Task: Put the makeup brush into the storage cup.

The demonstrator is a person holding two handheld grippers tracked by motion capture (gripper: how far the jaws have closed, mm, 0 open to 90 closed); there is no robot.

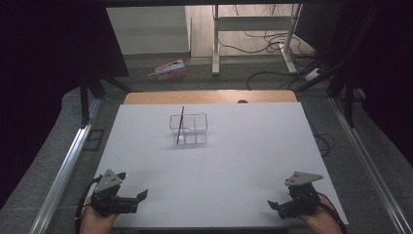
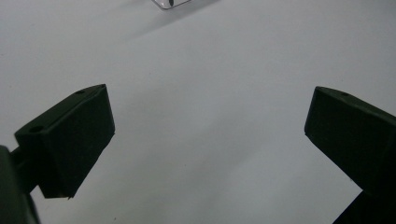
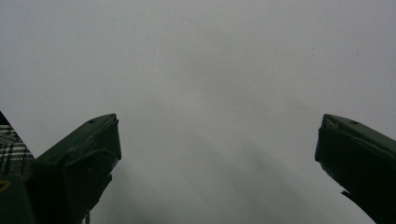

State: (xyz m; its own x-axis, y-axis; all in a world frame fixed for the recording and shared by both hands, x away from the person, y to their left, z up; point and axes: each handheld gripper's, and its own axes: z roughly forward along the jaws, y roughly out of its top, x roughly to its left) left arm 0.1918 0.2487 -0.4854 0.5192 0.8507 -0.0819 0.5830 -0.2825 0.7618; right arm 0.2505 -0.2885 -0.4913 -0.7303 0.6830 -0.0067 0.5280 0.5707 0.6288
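— What does the high view give you?

— A white rectangular table top (image 1: 229, 161) with a bare wooden strip (image 1: 209, 97) along its far edge. Toward the far middle stands a clear plastic box divided into compartments (image 1: 190, 127), and a thin dark rod (image 1: 180, 125) leans in it, rising above the rim. No brand or writing reads on any of it. On the floor beyond lies a flat pink and white printed packet (image 1: 168, 69); its print is too small to read.

— And the tongs?

— The left gripper (image 1: 139, 197) sits at the near left corner, the right gripper (image 1: 272, 204) at the near right, each held in a hand, both well apart from the box. Nothing stands between them and it.

— The left gripper view?

— Its two black jaws stand wide apart over bare white table, holding nothing. A corner of the clear box (image 2: 170, 3) shows at the top edge.

— The right gripper view?

— Jaws likewise spread wide and empty, above plain white surface. A checked patch (image 3: 13, 151) shows at the lower left.
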